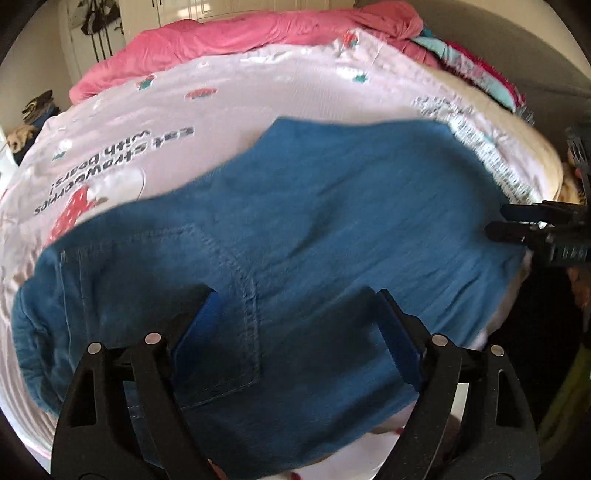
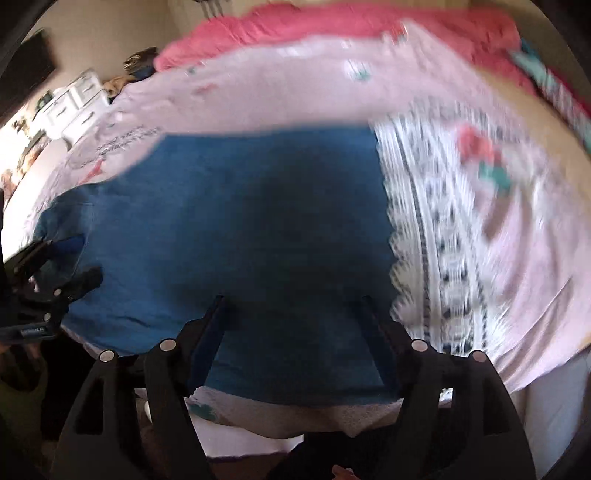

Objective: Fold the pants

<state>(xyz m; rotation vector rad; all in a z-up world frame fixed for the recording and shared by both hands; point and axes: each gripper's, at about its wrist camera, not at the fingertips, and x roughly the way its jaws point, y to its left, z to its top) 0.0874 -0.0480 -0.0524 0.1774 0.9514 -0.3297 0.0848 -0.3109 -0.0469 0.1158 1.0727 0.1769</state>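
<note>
Blue denim pants (image 1: 314,229) lie folded on a pale pink printed bedsheet (image 1: 229,96), back pocket (image 1: 218,295) facing up. My left gripper (image 1: 295,295) is open, its blue-padded fingers (image 1: 199,317) spread just above the pocket end. My right gripper (image 2: 291,299) is open above the other end of the pants (image 2: 236,221), near the front edge. In the left wrist view the right gripper (image 1: 498,221) shows at the right edge. In the right wrist view the left gripper (image 2: 79,258) shows at the left edge. Neither holds cloth.
A pink duvet (image 1: 236,33) is bunched along the far side of the bed. A lace-trimmed patterned cloth (image 2: 436,229) lies right of the pants. Colourful clothes (image 1: 476,70) are piled at the far right. White drawers (image 2: 74,103) stand at the left.
</note>
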